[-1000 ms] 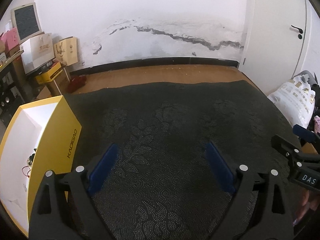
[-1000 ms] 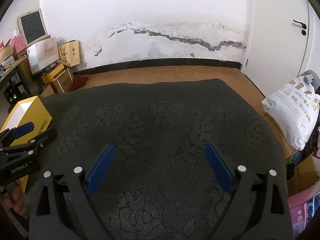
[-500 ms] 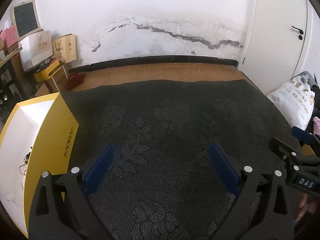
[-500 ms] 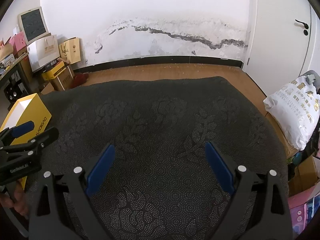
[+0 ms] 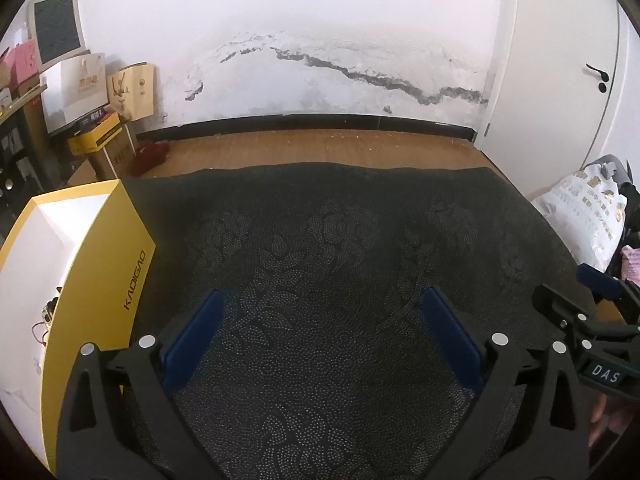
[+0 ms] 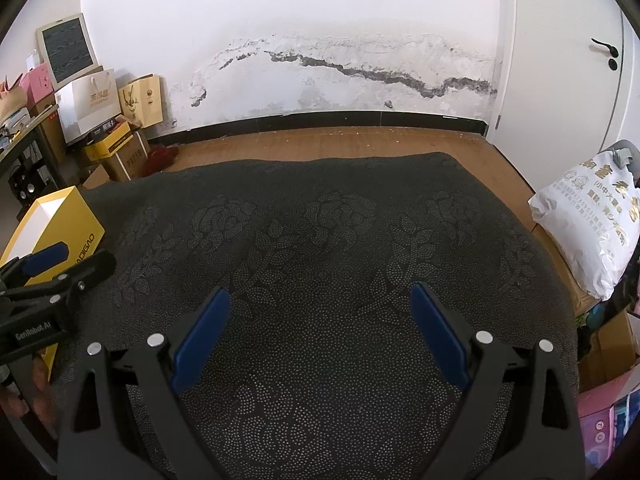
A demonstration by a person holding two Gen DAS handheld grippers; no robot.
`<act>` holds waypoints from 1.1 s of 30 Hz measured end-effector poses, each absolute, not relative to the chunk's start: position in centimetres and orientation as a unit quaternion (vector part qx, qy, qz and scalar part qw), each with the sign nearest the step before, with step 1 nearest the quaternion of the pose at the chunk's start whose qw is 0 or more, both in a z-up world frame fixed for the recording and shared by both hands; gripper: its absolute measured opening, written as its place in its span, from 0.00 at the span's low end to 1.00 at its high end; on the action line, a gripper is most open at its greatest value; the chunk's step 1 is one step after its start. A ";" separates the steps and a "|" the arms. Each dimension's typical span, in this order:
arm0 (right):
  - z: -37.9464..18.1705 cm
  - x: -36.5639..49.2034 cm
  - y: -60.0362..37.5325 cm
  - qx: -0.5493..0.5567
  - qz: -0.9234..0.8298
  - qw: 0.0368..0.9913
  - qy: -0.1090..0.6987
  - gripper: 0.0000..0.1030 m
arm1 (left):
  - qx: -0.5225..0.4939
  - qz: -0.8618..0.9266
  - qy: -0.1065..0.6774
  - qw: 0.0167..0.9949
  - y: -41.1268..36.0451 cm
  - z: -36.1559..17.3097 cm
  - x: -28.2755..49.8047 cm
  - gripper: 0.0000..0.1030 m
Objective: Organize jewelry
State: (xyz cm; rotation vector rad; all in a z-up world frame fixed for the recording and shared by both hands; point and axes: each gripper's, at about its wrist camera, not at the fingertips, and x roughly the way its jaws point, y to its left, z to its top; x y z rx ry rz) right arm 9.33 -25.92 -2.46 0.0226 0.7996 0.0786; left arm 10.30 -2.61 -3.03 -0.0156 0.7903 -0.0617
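- A small tangle of jewelry [image 5: 47, 316], with a thin red cord and pale metal bits, lies on the white floor of the yellow box [image 5: 100, 280] at the left edge of the dark patterned cloth [image 5: 340, 260]; it is too small to tell 1 piece from another.
- Such pieces look light, limp and easily snagged; a cord or chain would likely droop and slide off flat pads, so a hold on a bead, clasp or bunched part seems safer than on a loose strand.
- The box's tall wall stands between the cloth and the jewelry, so the reach probably has to come from above, into the open top.
- The left gripper [image 5: 320, 312] hovers over bare cloth just beside the box, its 2 blue pads [image 5: 196, 332] spread wide after opening further, nothing between them.
- The right gripper [image 6: 320, 308], farther from the box, also stands wide and empty above the cloth.
- No jewelry shows on the cloth itself.
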 end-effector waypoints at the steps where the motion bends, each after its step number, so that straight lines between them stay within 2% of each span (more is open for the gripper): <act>1: -2.4 9.3 -26.0 0.011 0.038 0.920 0.389 0.86 | -0.006 -0.028 0.383 0.923 -2.6 -3.0 10.2 0.94; 33: -2.5 9.6 -25.6 0.006 0.044 0.920 0.389 0.86 | 0.013 -0.028 0.388 0.921 -3.1 -3.1 10.2 0.94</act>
